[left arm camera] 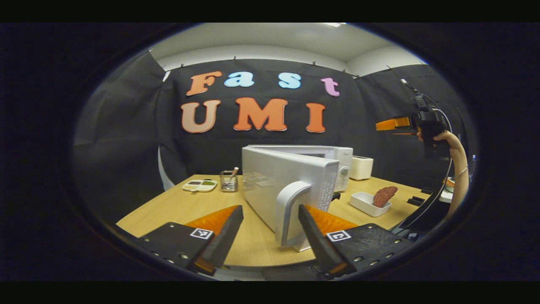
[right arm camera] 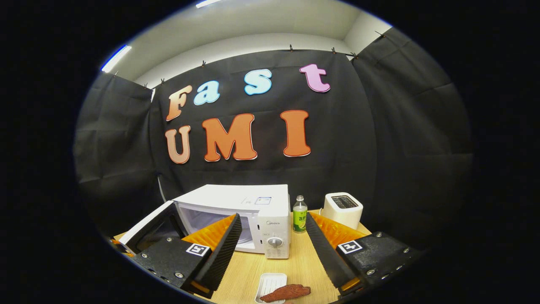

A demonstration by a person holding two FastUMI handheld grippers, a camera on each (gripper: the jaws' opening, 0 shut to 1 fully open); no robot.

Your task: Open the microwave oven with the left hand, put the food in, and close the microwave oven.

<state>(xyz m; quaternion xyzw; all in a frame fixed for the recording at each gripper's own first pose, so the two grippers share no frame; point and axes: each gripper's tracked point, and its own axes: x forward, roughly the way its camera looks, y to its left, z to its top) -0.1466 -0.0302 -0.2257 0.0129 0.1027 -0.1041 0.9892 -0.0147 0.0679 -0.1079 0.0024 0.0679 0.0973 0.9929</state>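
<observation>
The white microwave [left arm camera: 337,154] stands on the wooden table [left arm camera: 177,207] with its door [left arm camera: 270,177] swung out toward me. The door's handle [left arm camera: 291,209] sits between the fingers of my open left gripper [left arm camera: 271,209], close to the right finger, with a gap on both sides. A brown piece of food [left arm camera: 384,195] lies in a white tray [left arm camera: 362,202] to the right of the microwave. A hand holds my right gripper [left arm camera: 394,124] high at the right. In the right gripper view, that open gripper [right arm camera: 273,217] hovers above the food [right arm camera: 287,292] and faces the microwave [right arm camera: 253,200] and its open door [right arm camera: 145,230].
A white toaster [right arm camera: 344,207] and a green bottle [right arm camera: 300,214] stand right of the microwave. A mesh utensil holder [left arm camera: 228,180] and a small divided dish [left arm camera: 200,185] sit at the table's far left. Black cloth walls close the booth behind.
</observation>
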